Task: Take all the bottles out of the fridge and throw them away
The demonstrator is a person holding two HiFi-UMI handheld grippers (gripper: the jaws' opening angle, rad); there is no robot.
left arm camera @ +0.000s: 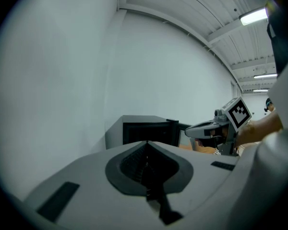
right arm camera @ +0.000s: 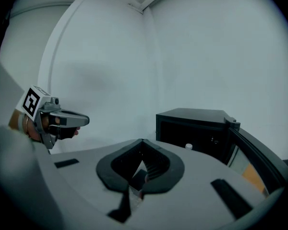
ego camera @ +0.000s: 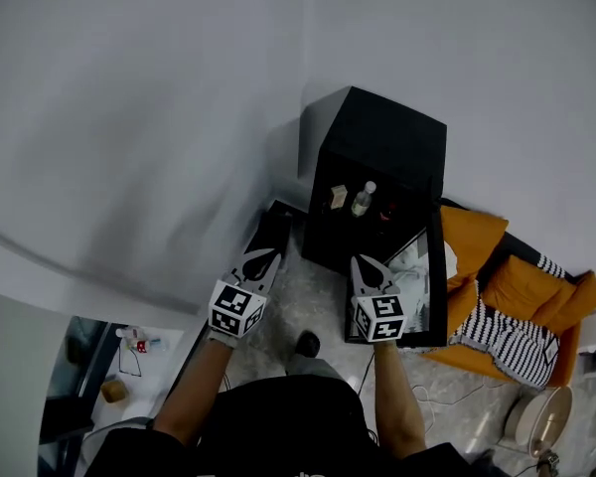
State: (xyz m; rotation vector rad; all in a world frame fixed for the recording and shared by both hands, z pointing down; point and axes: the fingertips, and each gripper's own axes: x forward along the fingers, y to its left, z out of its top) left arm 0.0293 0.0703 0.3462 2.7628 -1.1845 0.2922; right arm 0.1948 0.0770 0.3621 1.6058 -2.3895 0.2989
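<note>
Against the corner of two white walls, seen from above: a black mini fridge [ego camera: 382, 157] on a pale marbled floor, its door [ego camera: 439, 266] swung open toward the right. Inside, on a shelf, a clear bottle [ego camera: 364, 199] with a white cap, upright. Just beside it, a small pale carton [ego camera: 338, 197] to the left and a dark reddish item [ego camera: 385, 210] to the right, too dim to identify.

Near the open front of the fridge, two hand-held grippers side by side, apart from each other and short of the shelf, each topped by a cube of square markers. Left gripper [ego camera: 261, 263]: jaws pressed fully together, nothing between them. Right gripper [ego camera: 366, 269]: jaws likewise closed tight and empty, pointing toward the fridge opening.

Beside the fridge on the right, an orange sofa [ego camera: 521, 286] with a black-and-white striped cloth [ego camera: 507, 336] draped over its front.
</note>
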